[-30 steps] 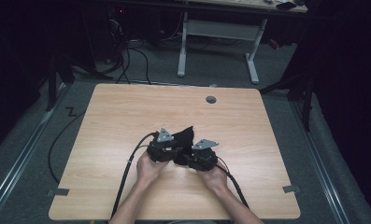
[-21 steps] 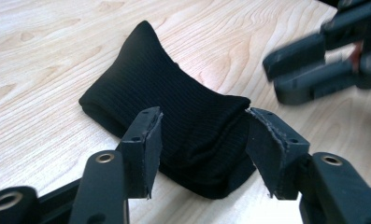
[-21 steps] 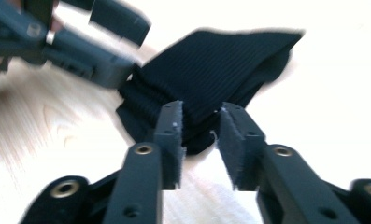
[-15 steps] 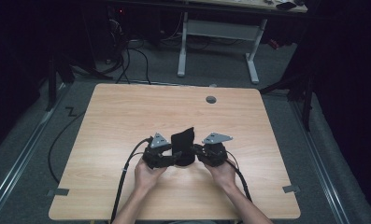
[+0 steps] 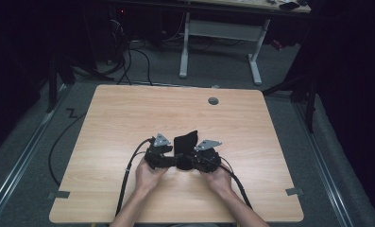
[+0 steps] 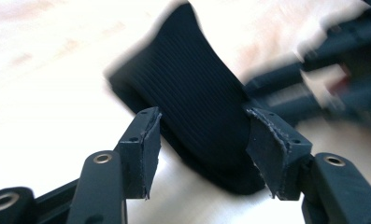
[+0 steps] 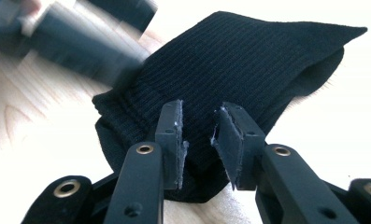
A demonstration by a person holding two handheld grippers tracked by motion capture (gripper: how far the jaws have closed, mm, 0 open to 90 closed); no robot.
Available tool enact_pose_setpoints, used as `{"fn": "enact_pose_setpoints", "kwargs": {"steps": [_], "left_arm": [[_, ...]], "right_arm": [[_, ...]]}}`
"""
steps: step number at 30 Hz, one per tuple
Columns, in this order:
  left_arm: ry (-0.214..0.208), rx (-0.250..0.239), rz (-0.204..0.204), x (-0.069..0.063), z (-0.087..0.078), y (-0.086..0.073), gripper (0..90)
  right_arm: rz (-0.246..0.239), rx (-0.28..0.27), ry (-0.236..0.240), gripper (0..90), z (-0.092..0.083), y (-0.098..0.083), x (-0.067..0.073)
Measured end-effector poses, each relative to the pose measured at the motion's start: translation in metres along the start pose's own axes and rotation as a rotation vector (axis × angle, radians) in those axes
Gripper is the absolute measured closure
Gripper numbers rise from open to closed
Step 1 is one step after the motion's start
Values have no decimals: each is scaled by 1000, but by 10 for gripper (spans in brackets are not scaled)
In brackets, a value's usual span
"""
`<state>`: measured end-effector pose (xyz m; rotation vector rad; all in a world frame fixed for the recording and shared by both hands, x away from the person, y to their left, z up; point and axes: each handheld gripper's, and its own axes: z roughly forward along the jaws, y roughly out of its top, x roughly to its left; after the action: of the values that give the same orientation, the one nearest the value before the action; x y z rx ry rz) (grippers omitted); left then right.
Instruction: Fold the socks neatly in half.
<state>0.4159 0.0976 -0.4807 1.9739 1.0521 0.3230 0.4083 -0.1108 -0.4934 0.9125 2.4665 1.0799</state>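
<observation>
Black ribbed sock (image 5: 185, 142) on the wooden surface (image 5: 109, 113), toward the near edge and about midway across, lying between the two hand-held grippers. Partly raised off the wood, one pointed corner up and away from the person.

Left hand-held gripper (image 6: 202, 140): jaws wide, just been opening, the sock's near end lying in the gap; pads (image 6: 148, 149) standing off the fabric on both sides, no pinch visible. In the high view, at the sock's left, held in the left hand (image 5: 149, 177).

Right hand-held gripper (image 7: 199, 140): jaws narrow with a small gap, just been opening after closing; sock edge right behind the pads (image 7: 171, 140), contact with the fabric not clear enough to tell. In the high view, at the sock's right, held in the right hand (image 5: 219, 178).

Both cables (image 5: 128, 172) trailing back toward the near edge. Small grey round cap (image 5: 213, 100) far off near the back of the surface.
</observation>
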Motion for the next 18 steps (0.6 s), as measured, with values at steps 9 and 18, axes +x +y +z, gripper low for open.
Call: {"fn": "enact_pose_setpoints", "kwargs": {"steps": [9, 18], "left_arm": [[51, 56, -87, 22, 37, 24, 406], [79, 117, -53, 23, 51, 27, 416]], "right_arm": [[-42, -1, 1, 689, -4, -4, 6], [-55, 4, 20, 686, -6, -5, 7]]}}
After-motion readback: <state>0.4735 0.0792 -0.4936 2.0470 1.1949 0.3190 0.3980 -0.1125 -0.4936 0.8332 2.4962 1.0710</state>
